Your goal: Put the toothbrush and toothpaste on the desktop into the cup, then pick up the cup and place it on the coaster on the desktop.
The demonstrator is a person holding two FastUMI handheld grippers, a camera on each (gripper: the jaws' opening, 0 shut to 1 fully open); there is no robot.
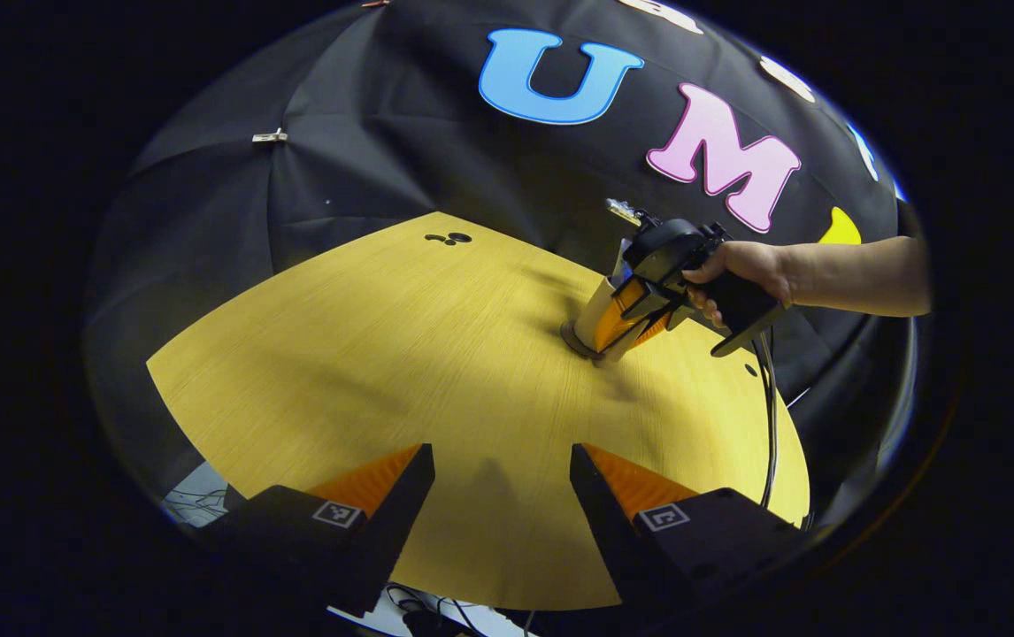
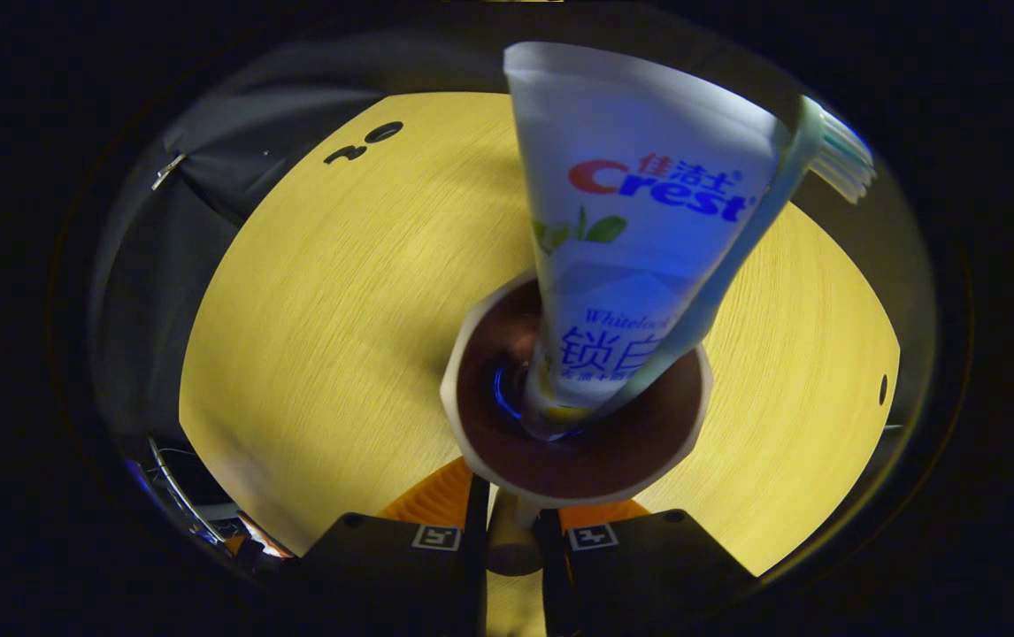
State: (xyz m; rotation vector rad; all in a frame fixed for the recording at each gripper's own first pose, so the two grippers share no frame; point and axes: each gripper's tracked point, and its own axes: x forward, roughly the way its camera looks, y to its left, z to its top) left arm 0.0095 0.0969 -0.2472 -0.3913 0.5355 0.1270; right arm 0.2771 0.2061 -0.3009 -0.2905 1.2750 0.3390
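Right now the cup (image 2: 573, 416) is pale on the outside and dark brown inside. It holds the toothpaste (image 2: 631, 221), a white tube with its cap end down at the bottom of the cup. The toothbrush (image 2: 741, 257) is in the cup too, leaning along the tube, with its bristles sticking out at the top. The handle is a soft green.

The right tongs (image 2: 511, 522) pinch the cup's handle, with both fingers pressed close on it. In the left gripper view, a hand (image 1: 741, 274) holds the right tongs at the far side of the surface (image 1: 401, 354). There the cup (image 1: 595, 314) leans a little and sits on a brown coaster (image 1: 573, 339). I cannot tell if the cup's bottom rests flat on it.

The left tongs (image 1: 503, 482) are spread wide with nothing between them, low over the near edge of the yellow wooden surface, well apart from the cup. A black cable (image 1: 770, 425) hangs down from the right tongs. Small dark holes (image 1: 448, 238) sit near the far edge of the surface.
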